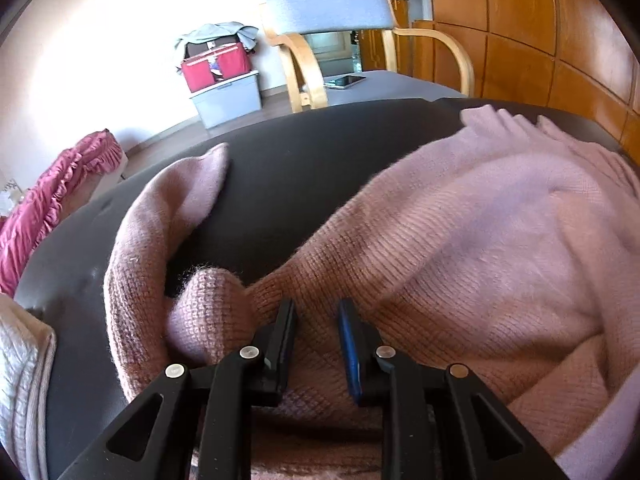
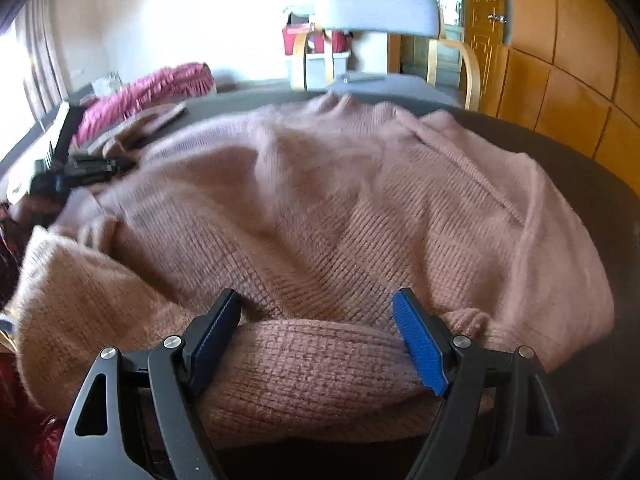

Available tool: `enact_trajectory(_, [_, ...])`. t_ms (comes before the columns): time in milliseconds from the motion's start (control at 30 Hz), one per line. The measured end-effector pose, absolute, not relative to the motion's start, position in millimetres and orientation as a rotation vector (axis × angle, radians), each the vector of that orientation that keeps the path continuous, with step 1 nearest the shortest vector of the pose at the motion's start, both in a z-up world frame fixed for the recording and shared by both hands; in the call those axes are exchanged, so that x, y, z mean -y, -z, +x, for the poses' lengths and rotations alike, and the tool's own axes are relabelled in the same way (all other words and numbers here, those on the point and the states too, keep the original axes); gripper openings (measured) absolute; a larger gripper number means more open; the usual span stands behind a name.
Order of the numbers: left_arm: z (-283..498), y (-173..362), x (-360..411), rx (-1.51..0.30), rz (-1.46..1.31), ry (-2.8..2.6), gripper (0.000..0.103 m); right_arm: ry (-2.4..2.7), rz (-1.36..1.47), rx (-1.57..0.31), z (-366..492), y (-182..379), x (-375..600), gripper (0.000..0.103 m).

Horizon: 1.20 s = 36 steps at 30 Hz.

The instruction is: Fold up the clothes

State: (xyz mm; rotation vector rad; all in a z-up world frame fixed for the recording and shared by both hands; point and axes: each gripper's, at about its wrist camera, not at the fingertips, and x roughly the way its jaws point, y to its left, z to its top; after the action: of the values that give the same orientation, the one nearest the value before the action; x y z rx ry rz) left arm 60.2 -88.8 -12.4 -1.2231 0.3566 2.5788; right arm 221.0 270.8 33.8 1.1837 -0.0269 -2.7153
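Observation:
A pink knit sweater [image 1: 460, 232] lies rumpled on a dark table [image 1: 288, 168]. One sleeve [image 1: 160, 216] curls off to the left in the left wrist view. My left gripper [image 1: 318, 320] is shut on a pinch of the sweater's knit near its lower edge. In the right wrist view the sweater [image 2: 320, 200] fills the middle. My right gripper [image 2: 316, 320] stands open, its fingers wide apart on either side of a thick rolled fold [image 2: 312, 364] at the near edge. The left gripper [image 2: 92, 168] shows as a black shape at the sweater's far left.
A chair with a grey cushion [image 1: 332, 4] and wooden arms stands beyond the table, a tablet [image 1: 344, 81] on its seat. A red bag on a grey bin [image 1: 224, 80] sits by the wall. Crimson ruffled fabric [image 1: 52, 204] lies left, a white quilted cloth [image 1: 20, 380] nearer.

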Motion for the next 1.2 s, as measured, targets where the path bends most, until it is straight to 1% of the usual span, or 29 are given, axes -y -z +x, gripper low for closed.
enact_trajectory(133, [76,-7,79,-0.274,-1.148,-2.525,0.022,2.734,1.045,0.111,232,-55,-273,0.082])
enact_trajectory(200, [84,-17,73,-0.229,-1.103,-2.493,0.022,2.673,0.964,0.186,241,-67,-271,0.082])
enact_trajectory(267, [93,-28,66,-0.185,-1.058,-2.46,0.022,2.607,0.931,0.21,243,-72,-258,0.082])
enact_trajectory(300, [95,-31,61,-0.189,-1.044,-2.443,0.022,2.578,0.924,0.211,243,-73,-250,0.082])
enact_trajectory(367, [97,-28,41,-0.302,-1.062,-2.417,0.022,2.521,0.915,0.204,242,-74,-233,0.082])
enact_trajectory(467, [101,-9,20,-0.436,-1.138,-2.374,0.022,2.461,0.965,0.078,243,-63,-193,0.082])
enact_trajectory(567, [103,3,15,-0.473,-1.19,-2.33,0.022,2.355,1.127,-0.107,237,-37,-165,0.081])
enact_trajectory(600, [105,3,16,-0.477,-1.186,-2.33,0.022,2.326,1.167,-0.146,239,-29,-162,0.079])
enact_trajectory(633, [105,2,19,-0.471,-1.187,-2.331,0.022,2.319,1.181,-0.136,241,-30,-168,0.077])
enact_trajectory(667, [104,-1,22,-0.453,-1.198,-2.332,0.022,2.312,1.195,-0.127,244,-30,-174,0.067])
enact_trajectory(700, [103,-4,25,-0.435,-1.208,-2.333,0.022,2.304,1.209,-0.117,247,-30,-180,0.049])
enact_trajectory(733, [100,-8,28,-0.413,-1.212,-2.341,0.022,2.297,1.223,-0.107,249,-30,-187,0.036])
enact_trajectory(767, [97,-14,32,-0.387,-1.206,-2.357,0.022,2.291,1.241,-0.096,252,-30,-193,0.018])
enact_trajectory(833, [90,-26,39,-0.332,-1.192,-2.39,0.022,2.271,1.278,-0.039,258,-28,-209,0.017])
enact_trajectory(900, [84,-36,40,-0.32,-1.176,-2.408,0.022,2.26,1.293,-0.07,267,-29,-216,0.017])
enact_trajectory(967, [80,-42,43,-0.345,-1.163,-2.415,0.022,2.244,1.325,-0.121,276,-33,-225,0.017])
enact_trajectory(1067, [67,-43,33,-0.387,-1.174,-2.399,0.022,2.239,1.356,-0.195,289,-41,-240,0.021])
enact_trajectory(1133, [57,-35,23,-0.408,-1.194,-2.377,0.022,2.319,1.296,-0.199,288,-56,-252,0.029])
enact_trajectory(1167, [51,-29,16,-0.427,-1.207,-2.371,0.022,2.397,1.245,-0.162,283,-66,-260,0.038])
enact_trajectory(1200, [45,-21,9,-0.447,-1.225,-2.367,0.022,2.474,1.191,-0.124,277,-76,-269,0.054])
